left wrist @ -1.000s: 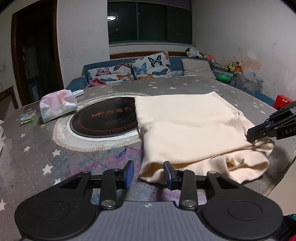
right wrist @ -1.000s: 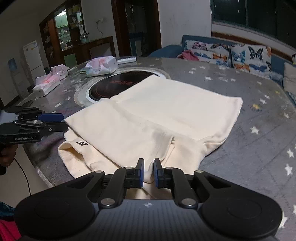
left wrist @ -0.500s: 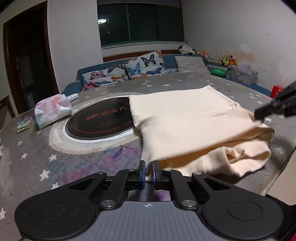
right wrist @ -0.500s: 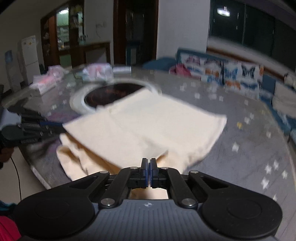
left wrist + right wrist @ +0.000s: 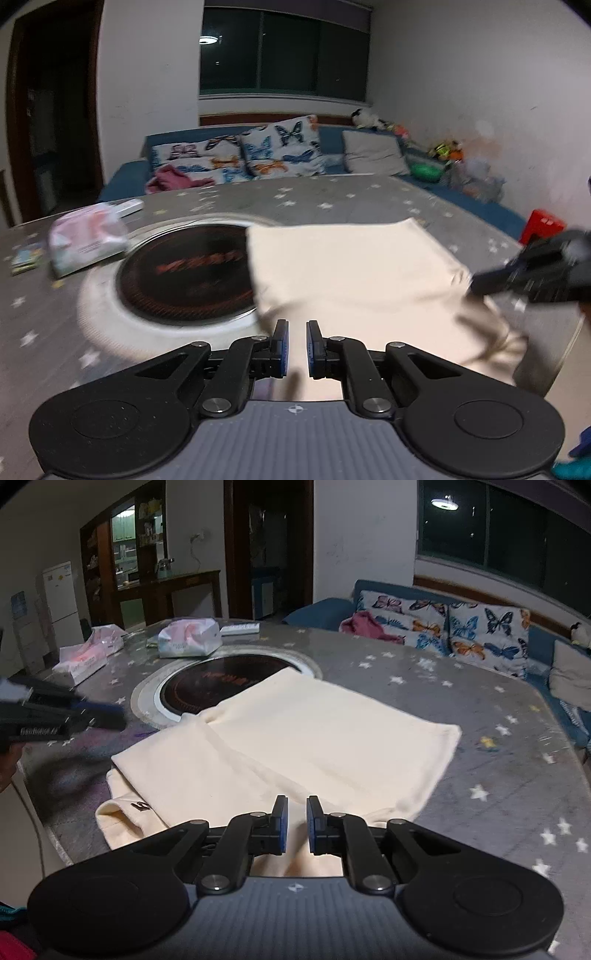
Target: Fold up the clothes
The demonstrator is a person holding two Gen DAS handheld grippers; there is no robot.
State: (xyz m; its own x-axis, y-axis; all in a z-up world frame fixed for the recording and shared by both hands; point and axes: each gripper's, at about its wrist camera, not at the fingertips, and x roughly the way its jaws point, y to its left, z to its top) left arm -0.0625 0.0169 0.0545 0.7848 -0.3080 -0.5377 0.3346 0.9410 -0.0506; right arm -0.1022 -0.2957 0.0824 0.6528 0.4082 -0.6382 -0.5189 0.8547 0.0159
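Note:
A cream garment [image 5: 351, 266] lies folded on the star-patterned table [image 5: 332, 199]. My left gripper [image 5: 297, 332] is at its near left edge. The jaws are opening slightly, cloth fills the narrow gap and the pads press on it. My right gripper [image 5: 296, 808] holds the near right edge of the garment [image 5: 295, 731] the same way, jaws also opening a little around the cloth. Each gripper shows blurred in the other's view: the right gripper [image 5: 476, 284] at the cloth's right corner, the left gripper [image 5: 118, 716] beyond its left corner.
A round dark cooktop [image 5: 184, 273] is set in the table beside the garment. A tissue pack [image 5: 88, 236] lies left of it, and a second pack [image 5: 81, 661] is farther off. The table edge [image 5: 569, 343] runs close by. A sofa with butterfly cushions [image 5: 258, 155] stands behind.
The left gripper went from open to closed on the garment's near edge, then rose with it. The right stayed closed on its edge and lifted slightly. Both gaps are a little wider than half a second ago.

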